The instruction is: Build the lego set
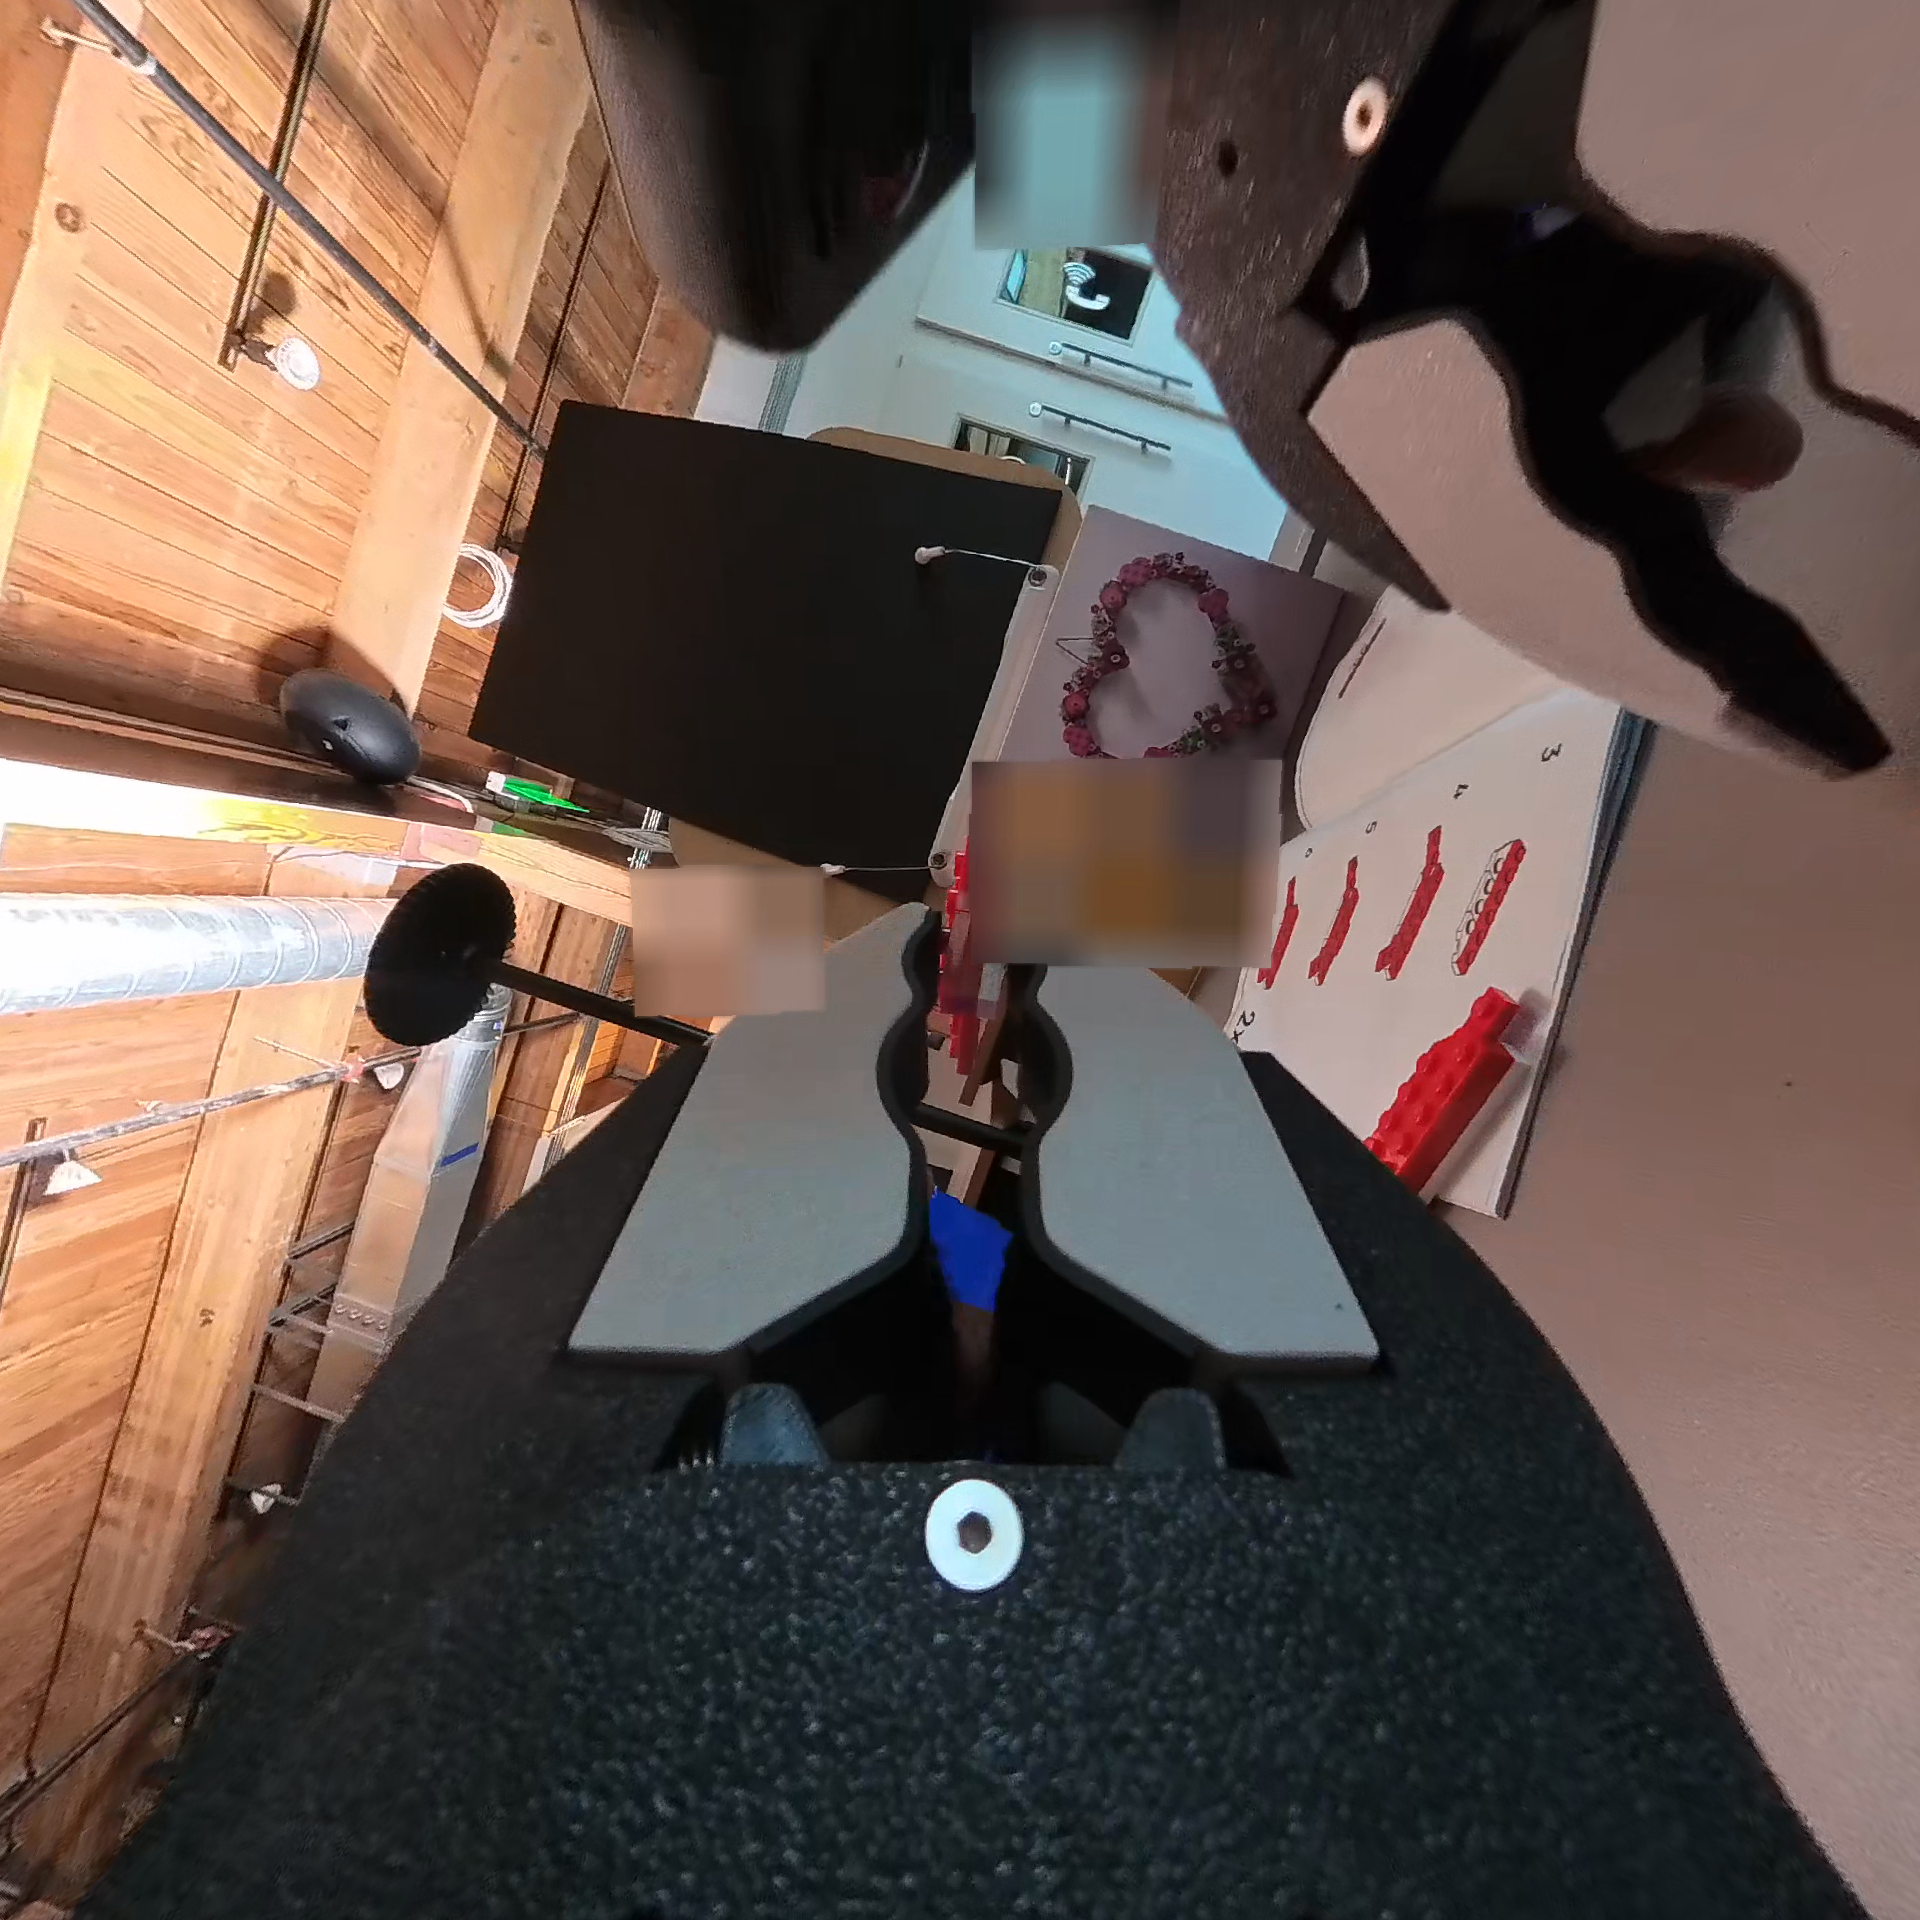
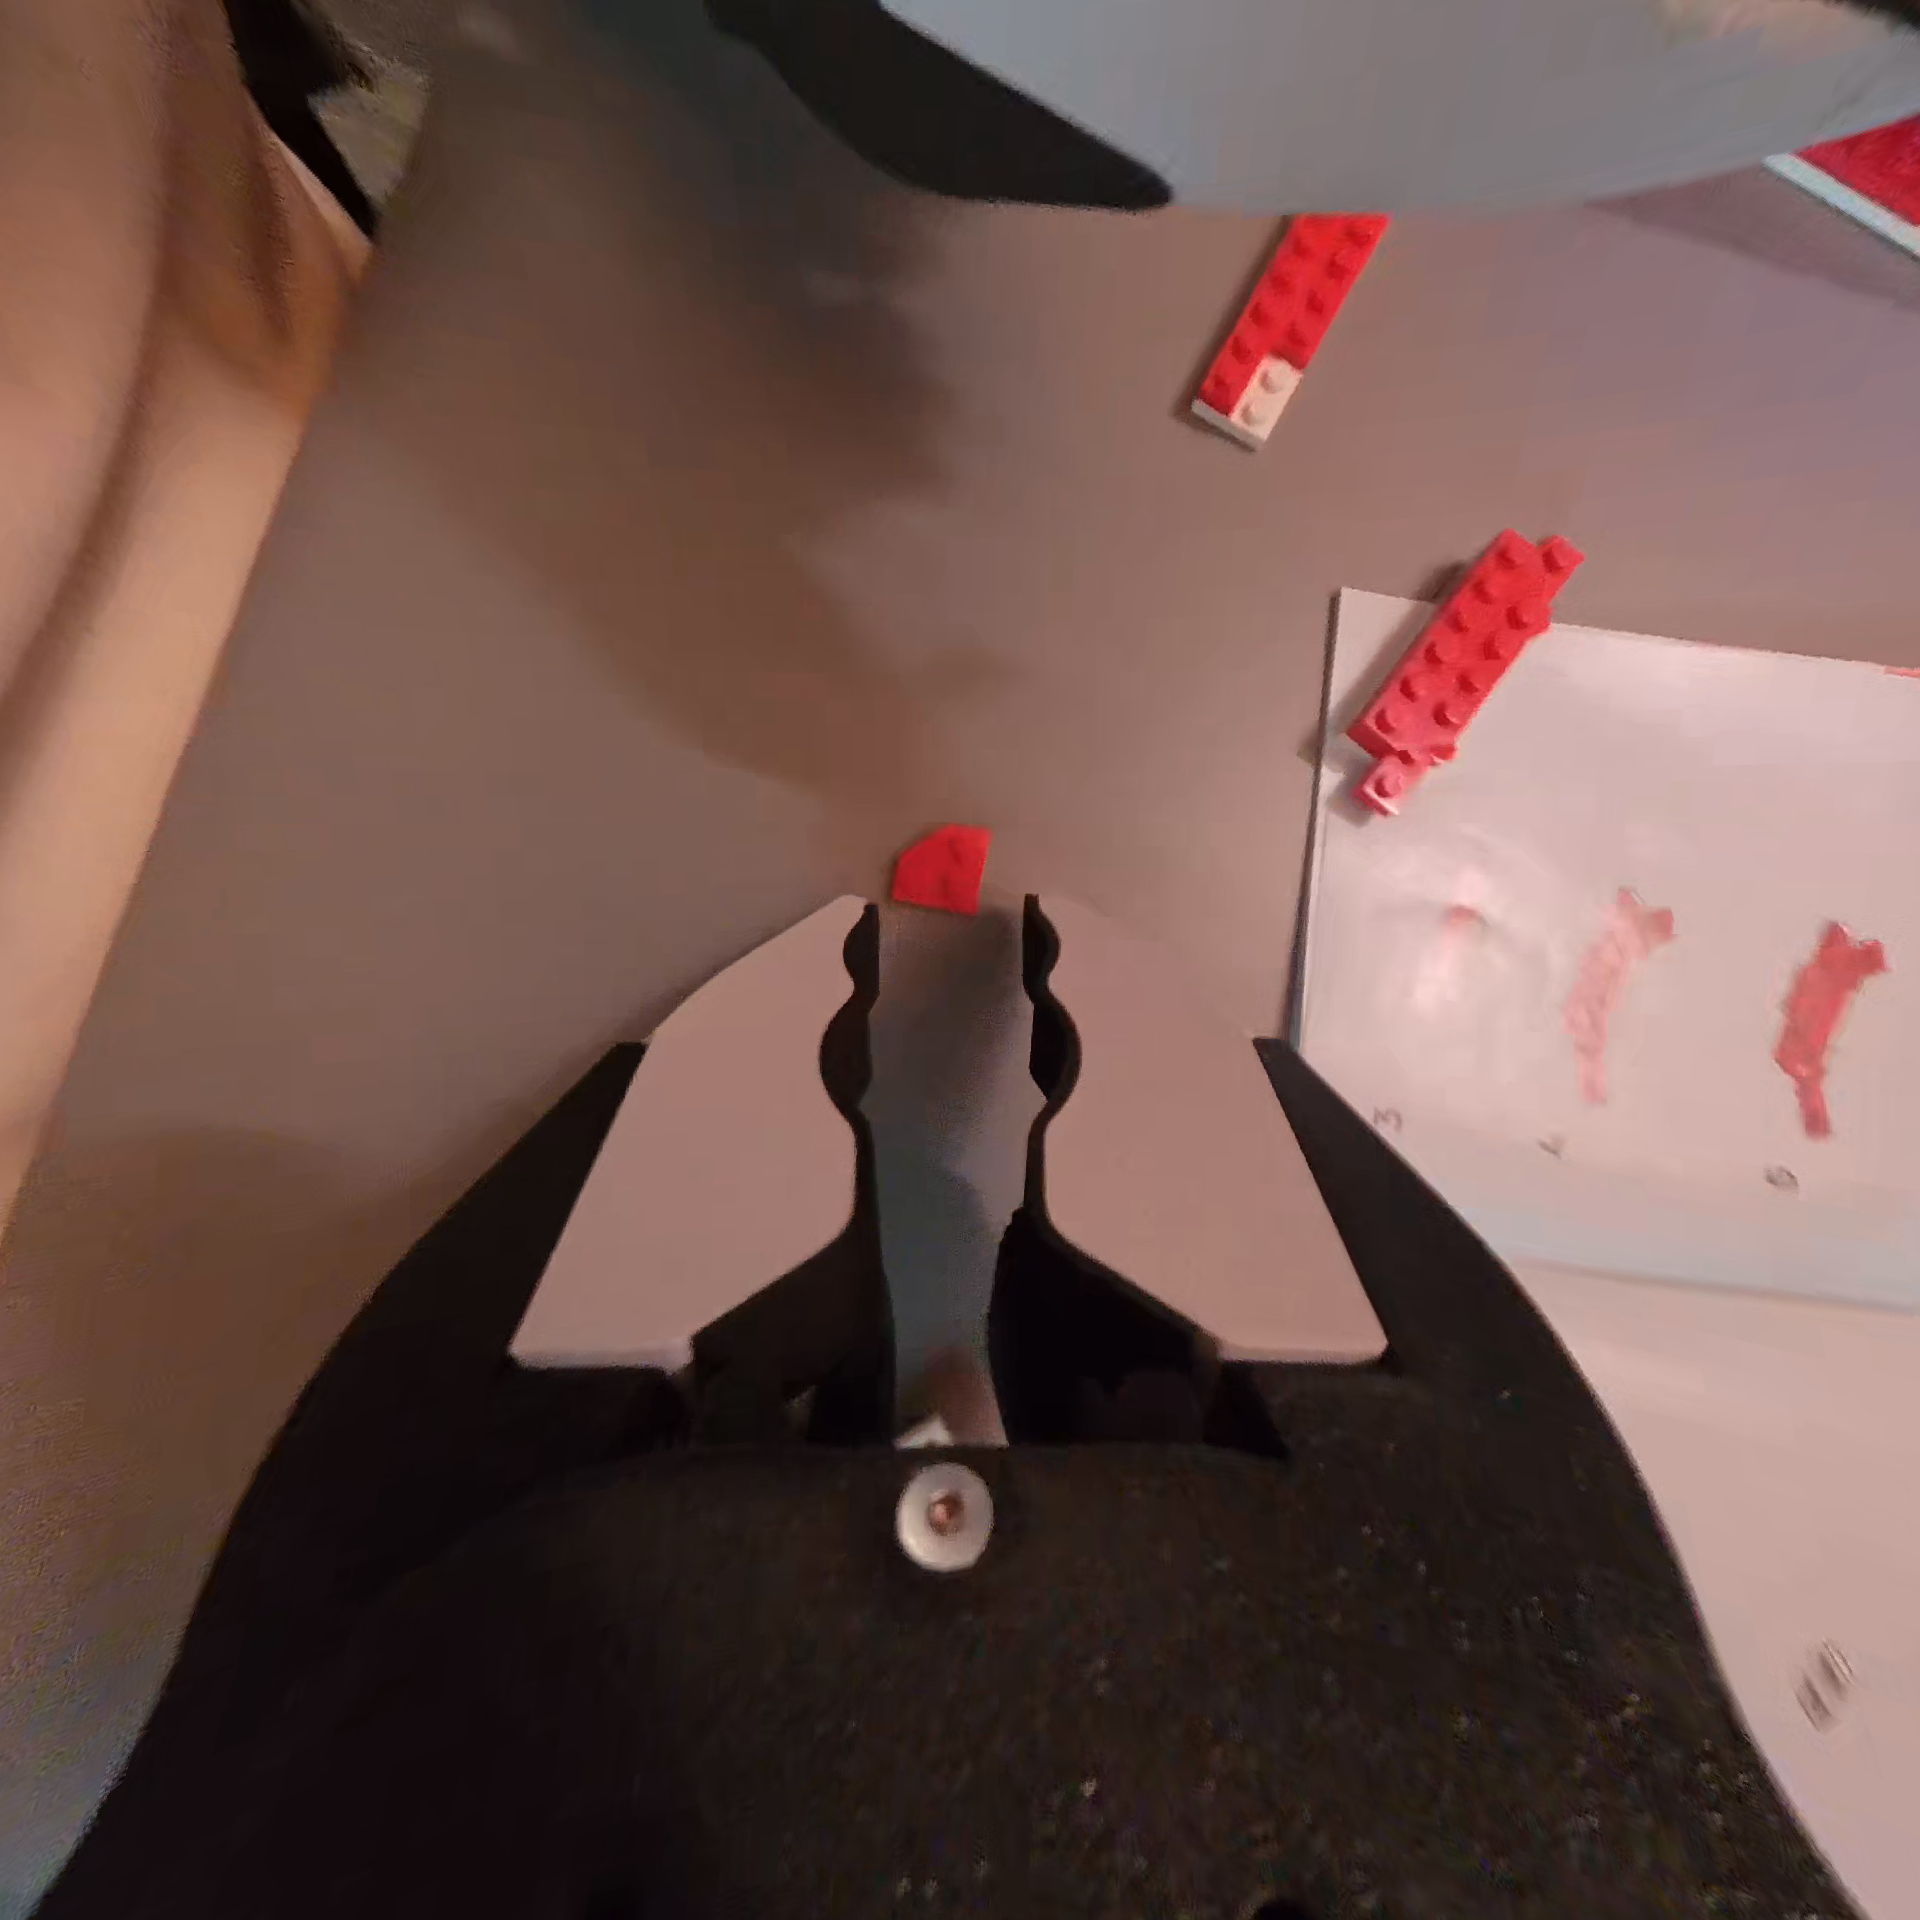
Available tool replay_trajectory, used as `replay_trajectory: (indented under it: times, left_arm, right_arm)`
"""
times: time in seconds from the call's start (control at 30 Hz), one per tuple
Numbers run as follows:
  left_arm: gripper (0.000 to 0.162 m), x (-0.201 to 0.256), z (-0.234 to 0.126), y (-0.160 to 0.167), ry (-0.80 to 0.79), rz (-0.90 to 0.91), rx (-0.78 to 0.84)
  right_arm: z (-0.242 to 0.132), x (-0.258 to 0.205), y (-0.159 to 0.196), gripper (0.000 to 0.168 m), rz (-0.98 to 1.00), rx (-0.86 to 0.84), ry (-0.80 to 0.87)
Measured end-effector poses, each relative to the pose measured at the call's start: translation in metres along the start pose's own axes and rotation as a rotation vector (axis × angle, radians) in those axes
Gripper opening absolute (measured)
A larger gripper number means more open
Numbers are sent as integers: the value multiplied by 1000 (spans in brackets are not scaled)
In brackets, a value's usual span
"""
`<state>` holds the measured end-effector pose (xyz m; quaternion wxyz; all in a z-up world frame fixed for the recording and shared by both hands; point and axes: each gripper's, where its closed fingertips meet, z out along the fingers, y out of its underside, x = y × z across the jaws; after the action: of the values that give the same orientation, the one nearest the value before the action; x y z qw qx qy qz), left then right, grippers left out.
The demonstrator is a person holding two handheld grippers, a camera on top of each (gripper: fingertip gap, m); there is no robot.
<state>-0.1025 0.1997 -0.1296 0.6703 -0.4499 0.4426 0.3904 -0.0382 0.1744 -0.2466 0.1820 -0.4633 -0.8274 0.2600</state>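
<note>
In the right wrist view my right gripper [image 2: 948, 906] is open and empty, low over the table. A small red quarter-round plate [image 2: 943, 869] lies just past its fingertips. A red plate with a white piece on one end [image 2: 1283, 312] lies farther off. A longer red assembly [image 2: 1465, 665] rests on the corner of the instruction sheet [image 2: 1621, 1195]. My left gripper [image 1: 977, 961] is raised and tilted toward the room, with its jaws a little apart and nothing between them. The red assembly [image 1: 1449, 1086] and instruction booklet [image 1: 1455, 831] also show at the right of the left wrist view.
The lego box with a heart wreath picture [image 1: 1174, 655] stands beyond the booklet. A thin black rod with a toothed disc [image 1: 442, 951] runs behind my left fingers. The right gripper [image 1: 1558, 520] shows at the top right. The left gripper's blurred body [image 2: 1351, 83] hangs over the table. My right fingertips sit around 12 cm from my left ones.
</note>
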Motion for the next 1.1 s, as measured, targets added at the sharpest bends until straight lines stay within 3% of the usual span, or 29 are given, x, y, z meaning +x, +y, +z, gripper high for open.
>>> replay_trajectory:
  times: [0.23, 0.33, 0.43, 0.6, 0.7, 0.93, 1.1]
  left_arm:
    - [11, 1, 0, 0, 5, -3, 0]
    - [11, 2, -1, -1, 9, 3, 2]
    - [11, 2, -1, -1, 5, 12, 3]
    - [11, 0, -1, -1, 5, -22, 14]
    - [11, 0, -2, -2, 1, -22, 21]
    - [11, 2, 0, 2, 11, -38, 11]
    - [11, 1, 0, 0, 8, -30, 15]
  right_arm:
    - [2, -29, 0, 18, 109, -7, -136]
    - [-1, -42, -6, 21, 39, 23, -127]
    - [-7, -16, 0, 21, -4, 23, -35]
    - [-5, -13, -5, 26, -241, 79, -135]
    - [3, -11, -2, 27, -349, 17, -228]
    - [11, -16, -7, 20, -459, -40, -404]
    - [13, -17, -9, 14, -376, -32, -362]
